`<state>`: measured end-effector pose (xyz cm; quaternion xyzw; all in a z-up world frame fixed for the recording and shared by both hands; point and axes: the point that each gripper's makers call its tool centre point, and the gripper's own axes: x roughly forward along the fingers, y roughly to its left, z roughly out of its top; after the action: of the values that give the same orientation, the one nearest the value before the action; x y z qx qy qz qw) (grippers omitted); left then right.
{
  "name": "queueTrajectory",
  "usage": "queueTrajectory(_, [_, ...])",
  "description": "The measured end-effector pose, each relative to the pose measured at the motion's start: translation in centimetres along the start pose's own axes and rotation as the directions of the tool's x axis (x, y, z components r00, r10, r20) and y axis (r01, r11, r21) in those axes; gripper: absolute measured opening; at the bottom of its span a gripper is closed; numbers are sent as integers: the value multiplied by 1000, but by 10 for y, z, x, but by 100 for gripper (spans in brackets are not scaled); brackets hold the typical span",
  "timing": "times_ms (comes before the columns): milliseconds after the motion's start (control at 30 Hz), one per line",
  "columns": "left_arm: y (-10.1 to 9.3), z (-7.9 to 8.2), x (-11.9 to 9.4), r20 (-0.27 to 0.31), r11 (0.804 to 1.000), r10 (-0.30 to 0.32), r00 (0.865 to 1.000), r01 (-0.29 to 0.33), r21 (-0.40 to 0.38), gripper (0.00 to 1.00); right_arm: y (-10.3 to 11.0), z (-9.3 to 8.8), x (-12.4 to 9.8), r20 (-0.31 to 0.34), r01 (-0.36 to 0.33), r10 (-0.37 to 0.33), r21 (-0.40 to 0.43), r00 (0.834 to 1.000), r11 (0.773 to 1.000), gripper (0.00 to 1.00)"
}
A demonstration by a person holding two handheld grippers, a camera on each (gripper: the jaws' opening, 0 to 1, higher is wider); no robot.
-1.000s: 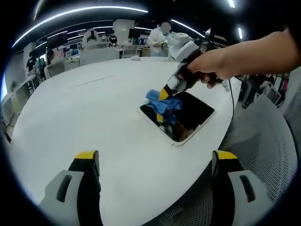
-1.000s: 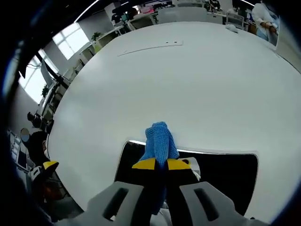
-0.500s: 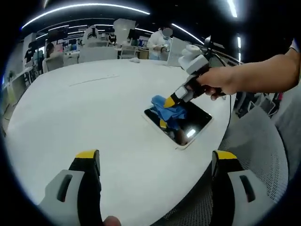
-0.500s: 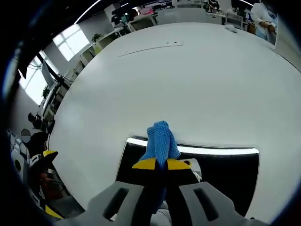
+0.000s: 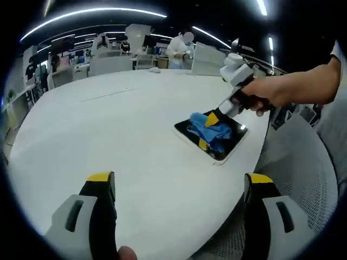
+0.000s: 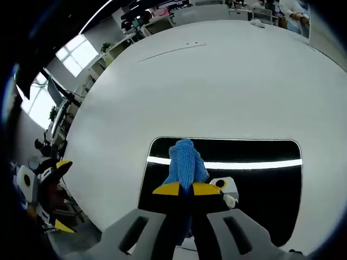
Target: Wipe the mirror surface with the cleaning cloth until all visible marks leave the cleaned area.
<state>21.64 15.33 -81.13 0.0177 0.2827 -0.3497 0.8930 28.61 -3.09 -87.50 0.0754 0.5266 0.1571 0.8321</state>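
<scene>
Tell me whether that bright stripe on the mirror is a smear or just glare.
Right gripper view: the straight white band across the mirror looks like a reflected ceiling light, not residue, running behind the blue cloth. Left gripper view: the mirror is too small and dark to judge marks.

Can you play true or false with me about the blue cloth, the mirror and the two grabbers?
1. The right gripper is pinching the blue cloth. True.
2. The cloth is lying on bare table, away from the mirror. False: it is on the dark mirror.
3. The left gripper is holding a cloth too. False: its jaws are wide apart and hold nothing.
4. The mirror lies flat on the white table, near its edge. True.
5. The mirror has a round shape. False: it is a rectangle with rounded corners.
</scene>
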Motion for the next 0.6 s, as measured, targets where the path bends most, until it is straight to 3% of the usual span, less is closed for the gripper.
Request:
queueTrajectory(167, [1,4,1,14,999,11,1000,-12,37,99,2,-10,-5,1,-4,4,0,1000,1000,1])
queueTrajectory(367, [-2,4,2,26,1000,-4,1000,4,10,94,3,-18,-9,13,-6,6,-9,1000,1000,0])
queueTrajectory(600, [3,2,1,22,1000,7,1000,-7,14,96,2,-30,-9,19,-7,7,-15,1000,1000,0])
